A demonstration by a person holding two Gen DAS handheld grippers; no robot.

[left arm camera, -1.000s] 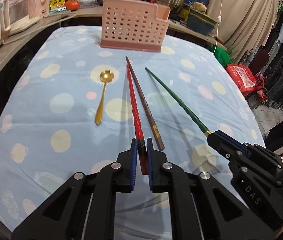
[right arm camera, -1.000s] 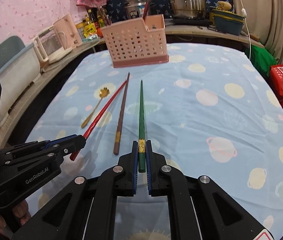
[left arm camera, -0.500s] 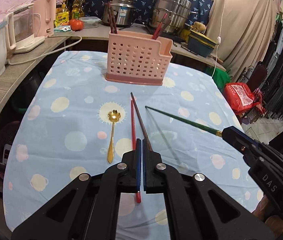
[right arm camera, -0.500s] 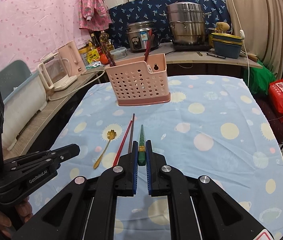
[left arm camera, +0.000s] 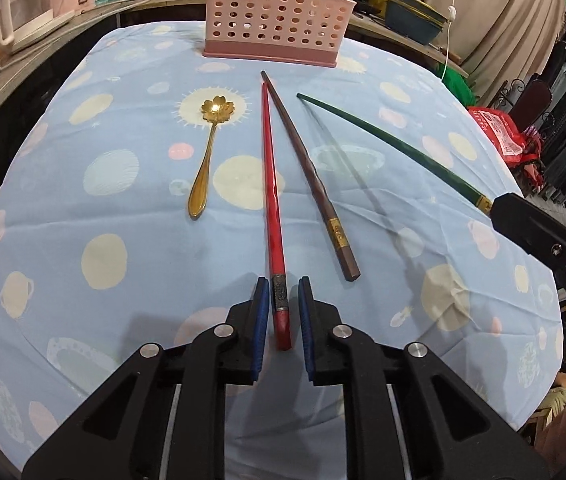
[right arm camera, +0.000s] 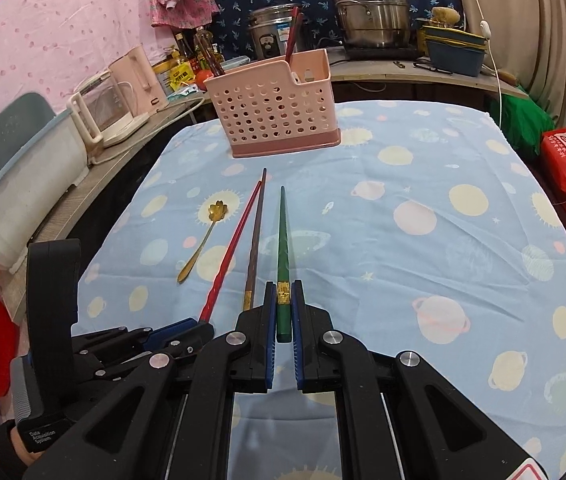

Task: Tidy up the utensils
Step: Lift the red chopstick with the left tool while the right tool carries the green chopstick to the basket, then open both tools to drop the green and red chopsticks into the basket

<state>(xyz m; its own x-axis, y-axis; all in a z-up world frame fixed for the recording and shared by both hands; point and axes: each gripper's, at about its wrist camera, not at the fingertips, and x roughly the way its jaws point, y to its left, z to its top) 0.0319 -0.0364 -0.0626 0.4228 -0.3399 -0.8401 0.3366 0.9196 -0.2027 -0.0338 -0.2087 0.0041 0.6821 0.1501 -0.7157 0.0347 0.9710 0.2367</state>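
Three chopsticks and one gold spoon (left arm camera: 209,152) occupy the blue patterned tablecloth (left arm camera: 123,248) in front of the pink perforated utensil basket (left arm camera: 275,12). Left gripper (left arm camera: 281,300): jaws opening, blue pads standing clear on either side of the red chopstick (left arm camera: 270,184), which lies flat on the cloth. Brown chopstick (left arm camera: 307,168): lying just beside the red one, their far tips nearly meeting. Right gripper (right arm camera: 282,304): jaws narrow, clamped on the thick end of the green chopstick (right arm camera: 282,236), whose tip points toward the basket.
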